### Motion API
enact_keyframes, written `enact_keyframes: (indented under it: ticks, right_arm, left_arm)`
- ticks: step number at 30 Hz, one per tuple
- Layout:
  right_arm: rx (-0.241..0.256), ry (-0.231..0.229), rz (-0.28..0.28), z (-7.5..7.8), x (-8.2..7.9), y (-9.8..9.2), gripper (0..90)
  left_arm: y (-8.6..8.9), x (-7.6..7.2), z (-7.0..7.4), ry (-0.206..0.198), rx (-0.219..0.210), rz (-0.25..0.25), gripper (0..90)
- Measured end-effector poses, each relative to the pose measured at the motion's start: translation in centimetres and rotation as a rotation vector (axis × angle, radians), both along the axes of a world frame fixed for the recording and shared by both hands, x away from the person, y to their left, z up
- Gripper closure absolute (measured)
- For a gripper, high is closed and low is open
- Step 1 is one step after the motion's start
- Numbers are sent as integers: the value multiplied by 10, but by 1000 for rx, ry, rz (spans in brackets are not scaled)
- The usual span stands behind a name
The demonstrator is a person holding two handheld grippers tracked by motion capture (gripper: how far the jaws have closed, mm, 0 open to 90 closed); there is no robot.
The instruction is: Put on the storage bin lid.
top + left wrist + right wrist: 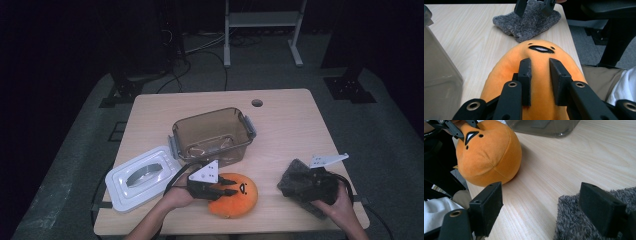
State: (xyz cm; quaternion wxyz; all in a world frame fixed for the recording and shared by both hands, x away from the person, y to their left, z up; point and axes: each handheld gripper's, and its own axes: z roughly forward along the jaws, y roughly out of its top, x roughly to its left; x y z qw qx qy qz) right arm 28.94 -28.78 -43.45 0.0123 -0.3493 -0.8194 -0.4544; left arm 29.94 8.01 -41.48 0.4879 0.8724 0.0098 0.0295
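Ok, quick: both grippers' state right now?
Left gripper: jaws partly closed, pressing into the orange plush.
Right gripper: open, one jaw over the grey cloth.

Orange plush point(234, 196), grey knitted cloth point(296, 176)

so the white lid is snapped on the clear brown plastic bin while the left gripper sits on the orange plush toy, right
Not quite: in the high view the white lid lies on the table left of the clear brown plastic bin, which is open. The left gripper does sit on the orange plush toy.
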Motion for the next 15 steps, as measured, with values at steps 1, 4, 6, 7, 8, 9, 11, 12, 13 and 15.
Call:
enact_keyframes:
  ticks: [1,4,6,7,8,9,11,12,13,15]
  right_arm:
    - [-1,-1,1,0,0,0,186]
    - [0,-2,1,0,0,0,186]
    - [1,2,1,0,0,0,186]
    - [1,2,1,0,0,0,186]
    - [-2,2,2,0,0,0,186]
    - [0,2,1,0,0,0,186]
    - [-1,2,3,0,0,0,186]
    - [-1,2,1,0,0,0,186]
    - [-1,2,1,0,0,0,186]
    - [3,2,1,0,0,-1,186]
  left_arm:
    - [0,0,1,-1,-2,-3,740]
    - [1,0,2,-6,0,-16,756]
    - [1,-1,3,-3,-4,-20,764]
    - [1,-1,3,-3,-4,-20,766]
    - [1,-1,4,-7,-2,-27,769]
    - [1,-1,5,-13,-1,-26,772]
    - [1,-1,6,-17,3,-27,774]
    - [1,-1,7,-19,-1,-24,774]
    - [1,-1,7,-19,-1,-24,775]
    - [2,-1,9,-16,-4,-21,775]
